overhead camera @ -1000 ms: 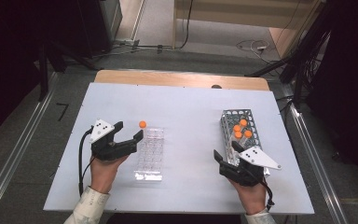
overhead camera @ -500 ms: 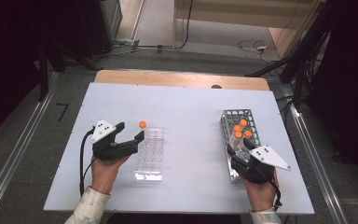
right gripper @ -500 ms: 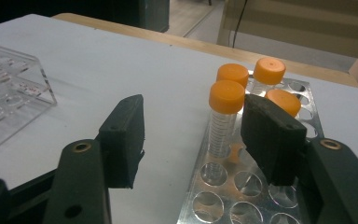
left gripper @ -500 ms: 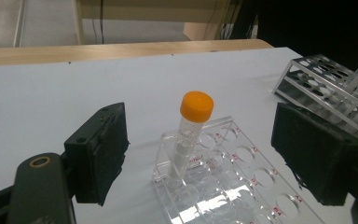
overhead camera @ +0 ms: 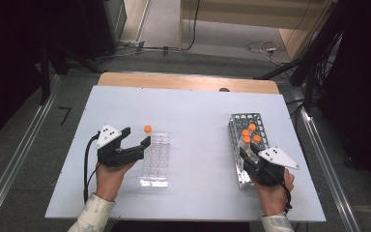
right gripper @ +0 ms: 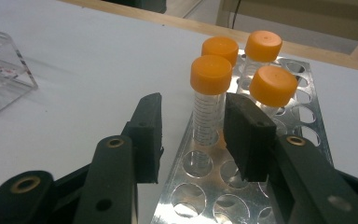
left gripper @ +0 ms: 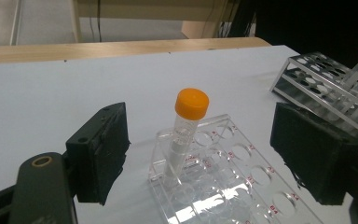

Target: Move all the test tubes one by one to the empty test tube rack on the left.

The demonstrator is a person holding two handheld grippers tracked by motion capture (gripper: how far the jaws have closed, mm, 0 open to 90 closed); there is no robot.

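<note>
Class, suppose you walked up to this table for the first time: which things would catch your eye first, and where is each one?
The bright orange caps stand out: four capped tubes cluster in the metal rack on the table's right side, and a lone capped tube stands upright at a far corner of the clear plastic rack on the left. The right tool has just been closing around the nearest tube in the metal rack, while the left tool sits open around the clear rack's end.

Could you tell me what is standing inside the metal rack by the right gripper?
Four orange-capped tubes stand in the metal rack. The right gripper's jaws flank the nearest; lower tube ends are hidden.
</note>
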